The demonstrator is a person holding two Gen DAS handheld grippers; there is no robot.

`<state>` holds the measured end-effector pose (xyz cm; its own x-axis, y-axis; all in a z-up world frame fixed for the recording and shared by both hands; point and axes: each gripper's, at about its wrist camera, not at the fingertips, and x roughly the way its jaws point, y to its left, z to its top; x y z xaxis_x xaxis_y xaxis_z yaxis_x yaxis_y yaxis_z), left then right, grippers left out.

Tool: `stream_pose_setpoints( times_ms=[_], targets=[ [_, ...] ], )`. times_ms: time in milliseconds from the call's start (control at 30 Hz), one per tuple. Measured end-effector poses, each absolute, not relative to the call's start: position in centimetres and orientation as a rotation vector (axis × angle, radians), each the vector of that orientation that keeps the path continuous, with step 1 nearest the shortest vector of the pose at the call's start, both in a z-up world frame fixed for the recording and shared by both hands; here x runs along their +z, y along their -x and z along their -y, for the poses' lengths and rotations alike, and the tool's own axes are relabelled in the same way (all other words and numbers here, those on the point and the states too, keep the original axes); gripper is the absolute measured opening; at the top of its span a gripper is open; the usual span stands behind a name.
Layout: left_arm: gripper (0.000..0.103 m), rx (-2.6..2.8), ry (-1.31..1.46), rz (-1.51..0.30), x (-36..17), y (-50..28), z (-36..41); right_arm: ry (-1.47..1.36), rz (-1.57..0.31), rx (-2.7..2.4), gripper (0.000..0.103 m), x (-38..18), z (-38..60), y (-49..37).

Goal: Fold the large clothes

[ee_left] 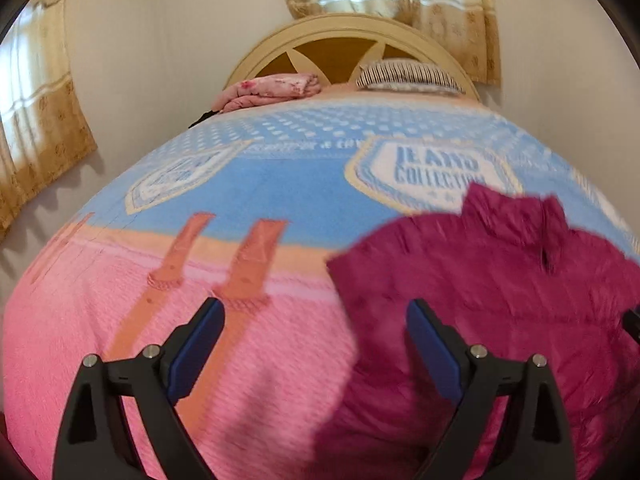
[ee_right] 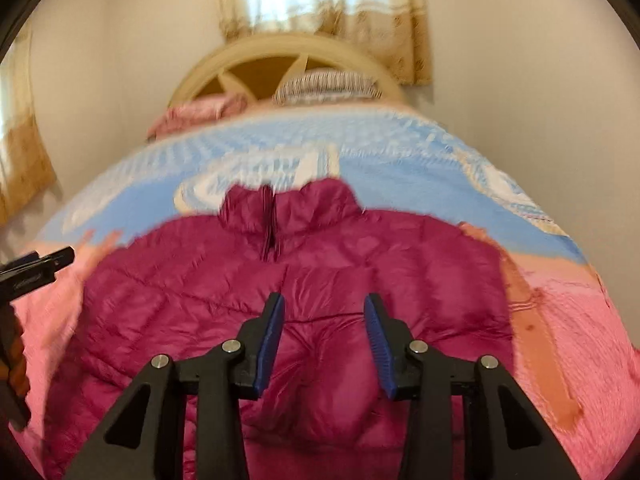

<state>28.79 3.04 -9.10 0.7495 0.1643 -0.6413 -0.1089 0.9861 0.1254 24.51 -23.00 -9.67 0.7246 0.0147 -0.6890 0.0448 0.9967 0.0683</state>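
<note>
A: What is the bed [ee_left: 248,184] carrying?
B: A pink-and-blue blanket [ee_left: 120,340], with a magenta puffer jacket [ee_right: 320,264] lying on it, collar toward the headboard [ee_left: 344,36].
A: And the grippers?
B: The left gripper [ee_left: 316,344] is hanging wide open beside the jacket; the right gripper [ee_right: 325,340] is hovering open over it, seemingly not touching.

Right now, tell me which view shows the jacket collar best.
The right wrist view: the collar sits centred, zipper facing the camera, on the jacket. The left wrist view shows the collar off to the right, blurred.
</note>
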Motion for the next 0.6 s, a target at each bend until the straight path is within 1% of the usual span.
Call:
stream_pose_setpoints(
  times_ms=[100,200,333,367,467,600],
  targets=[
    [0.094,0.203,-0.089,-0.788,-12.0,-29.9,-2.6,-0.127,-0.847,0.008,0.043,-13.3,23.6,-25.4],
    [0.096,0.238,-0.011,-0.861,-14.3,-31.2,-4.2,-0.172,-0.846,0.031,0.043,-13.5,23.9,-25.5],
    [0.099,0.306,0.142,-0.903,-15.0,-32.0,-7.0,-0.08,-0.863,0.032,0.044,-13.6,22.4,-26.0],
    [0.099,0.328,0.139,-0.903,-15.0,-32.1,-7.1,-0.051,-0.868,0.031,0.045,-13.6,21.9,-26.2],
    [0.102,0.4,0.074,-0.897,-15.0,-32.5,-6.3,0.03,-0.873,0.015,0.045,-13.8,20.3,-26.7],
    [0.103,0.444,0.07,-0.904,-15.2,-33.2,-6.7,-0.027,-0.867,0.049,0.046,-13.8,21.4,-26.5]
  ],
)
